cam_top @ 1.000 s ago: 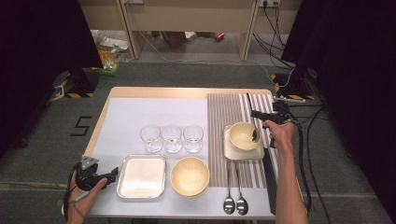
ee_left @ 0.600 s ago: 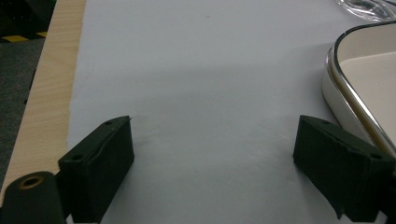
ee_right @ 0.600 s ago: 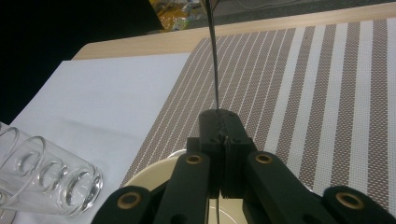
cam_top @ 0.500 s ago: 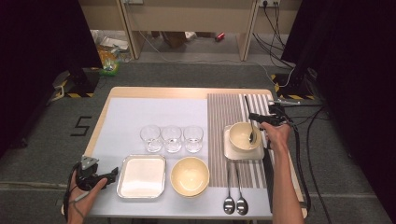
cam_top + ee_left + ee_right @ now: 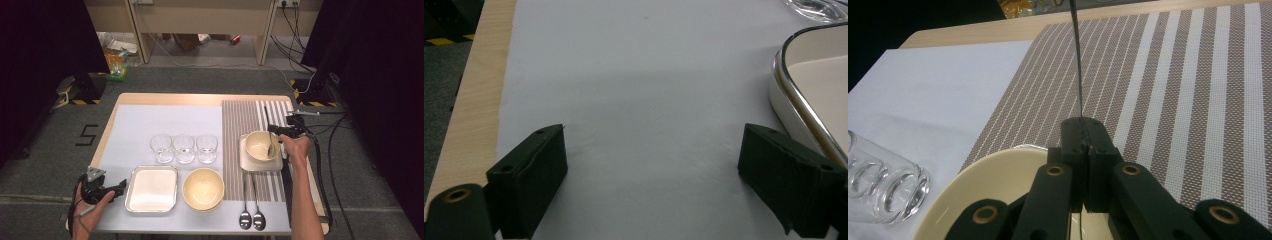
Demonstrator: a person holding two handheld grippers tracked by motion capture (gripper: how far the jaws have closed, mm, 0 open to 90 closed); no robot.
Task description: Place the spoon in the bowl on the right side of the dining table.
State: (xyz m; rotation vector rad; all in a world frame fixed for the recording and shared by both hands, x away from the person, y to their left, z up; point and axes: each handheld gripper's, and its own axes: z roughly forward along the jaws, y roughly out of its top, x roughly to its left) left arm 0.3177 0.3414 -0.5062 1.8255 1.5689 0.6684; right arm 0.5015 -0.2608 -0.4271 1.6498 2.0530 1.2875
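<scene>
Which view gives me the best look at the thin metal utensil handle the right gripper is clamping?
The right gripper view: the thin metal utensil handle rises from between the shut jaws of the right gripper, above the cream bowl. The high view shows it small inside that bowl. The left gripper view faces the pale mat.

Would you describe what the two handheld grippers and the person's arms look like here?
Both are black. The left gripper has two blocky matte jaws with screw holes; in the high view a grey three-cornered plate tops it. The right gripper has black linkage arms with brass-ringed pivots, and a black cable trails back. The forearms are bare.
</scene>
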